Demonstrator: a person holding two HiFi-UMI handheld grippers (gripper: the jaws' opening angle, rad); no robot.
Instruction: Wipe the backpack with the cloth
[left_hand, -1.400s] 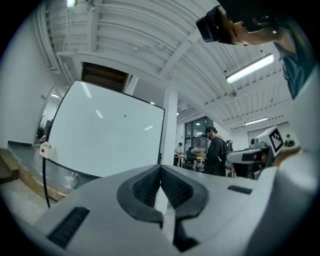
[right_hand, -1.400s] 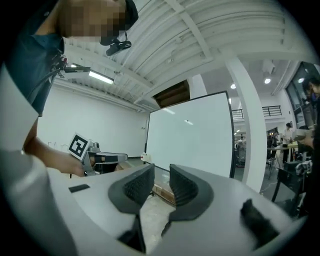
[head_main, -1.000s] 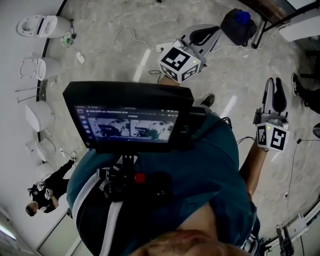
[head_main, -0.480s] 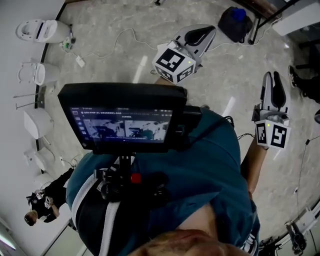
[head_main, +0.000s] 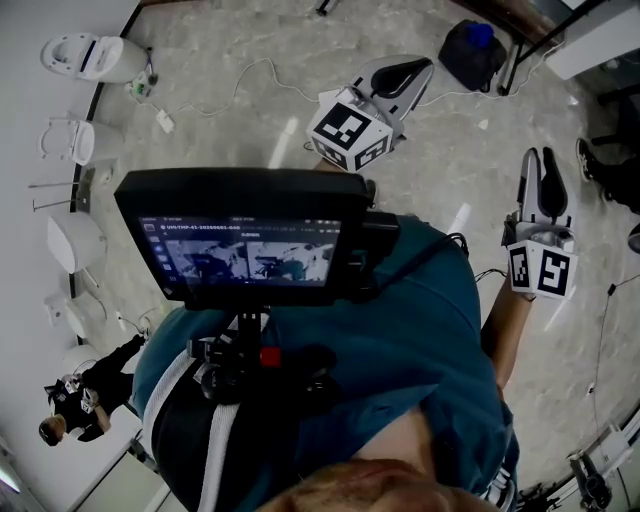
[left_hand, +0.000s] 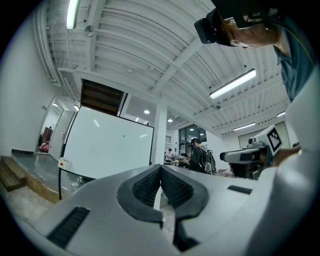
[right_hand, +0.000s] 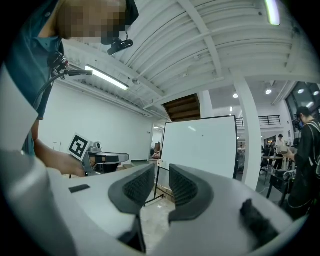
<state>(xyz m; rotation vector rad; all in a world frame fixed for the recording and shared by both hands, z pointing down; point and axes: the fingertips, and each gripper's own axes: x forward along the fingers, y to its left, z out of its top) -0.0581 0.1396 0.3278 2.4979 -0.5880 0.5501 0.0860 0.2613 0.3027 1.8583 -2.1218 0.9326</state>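
While the backpack lies on the floor at far right, both tools have risen slightly: the left gripper has its jaws closed and empty, the right gripper has its jaws apart and empty.

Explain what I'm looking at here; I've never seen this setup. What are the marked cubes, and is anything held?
No robot: a person carries two hand-held two-jaw grippers, and the marked cubes are parts of them. The head view looks steeply down past a monitor worn on the chest to the floor. The other two pictures come from cameras riding on the grippers. The left gripper has its jaws together, the right gripper has them apart; both are empty and face a whiteboard. A dark bag, probably the backpack, lies on the floor. No cloth shows.
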